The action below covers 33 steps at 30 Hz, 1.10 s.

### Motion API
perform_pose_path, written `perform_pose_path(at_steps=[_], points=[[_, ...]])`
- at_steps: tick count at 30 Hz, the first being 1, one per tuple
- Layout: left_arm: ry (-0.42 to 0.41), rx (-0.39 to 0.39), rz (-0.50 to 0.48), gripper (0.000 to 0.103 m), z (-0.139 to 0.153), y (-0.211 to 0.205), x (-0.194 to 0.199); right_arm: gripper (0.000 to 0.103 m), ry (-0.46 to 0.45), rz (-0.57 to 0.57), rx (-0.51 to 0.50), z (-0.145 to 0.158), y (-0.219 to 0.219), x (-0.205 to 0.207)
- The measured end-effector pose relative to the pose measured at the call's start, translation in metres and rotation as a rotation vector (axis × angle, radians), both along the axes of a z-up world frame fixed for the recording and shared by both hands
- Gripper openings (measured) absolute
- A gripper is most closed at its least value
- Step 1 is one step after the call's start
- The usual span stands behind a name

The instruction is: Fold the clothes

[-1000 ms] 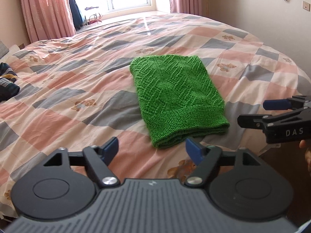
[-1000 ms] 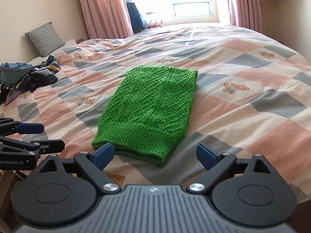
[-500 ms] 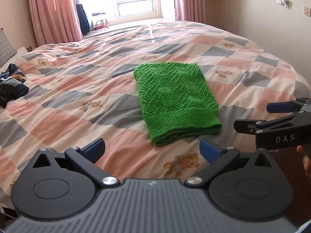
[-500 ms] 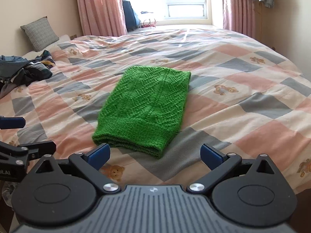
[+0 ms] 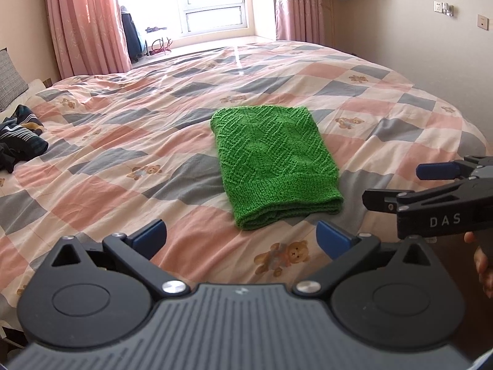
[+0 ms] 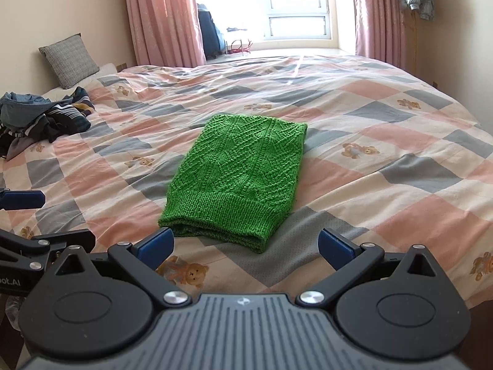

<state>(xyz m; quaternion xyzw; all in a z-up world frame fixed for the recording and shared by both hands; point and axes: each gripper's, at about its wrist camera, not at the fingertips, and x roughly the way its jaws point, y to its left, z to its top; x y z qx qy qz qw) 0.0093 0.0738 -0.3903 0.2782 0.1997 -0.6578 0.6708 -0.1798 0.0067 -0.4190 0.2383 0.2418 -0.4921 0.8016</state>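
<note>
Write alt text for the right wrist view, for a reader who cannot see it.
A folded green knit sweater lies flat on a bed's pink, grey and cream checked quilt, just beyond the open, empty right gripper. A heap of dark clothes sits at far left near a grey pillow.

Both wrist views look forward along open jaws, low over the bed's [image 5: 92, 203] near edge. They share the green sweater [image 5: 274, 163] [image 6: 237, 178] close ahead, seen from either side.

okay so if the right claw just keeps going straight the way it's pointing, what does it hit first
Most likely the near folded edge of the green knitted sweater, which lies on the quilt directly ahead of the open right claw. Depth is hard to judge; if it is angled lower, it would touch the quilt just short of the sweater first.
</note>
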Motion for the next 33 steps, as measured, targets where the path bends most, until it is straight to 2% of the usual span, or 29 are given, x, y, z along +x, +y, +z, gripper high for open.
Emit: perform_pose_path(at_steps=[16,33], points=[[-0.009,0.043,0.0,0.102,-0.011,-0.015,0.007,0.102,-0.039,-0.046,0.042,-0.013,-0.013,-0.01],[0.007,0.139,-0.005,0.102,-0.038,-0.071,0.014,0.102,-0.029,-0.076,0.145,-0.045,-0.056,-0.006]])
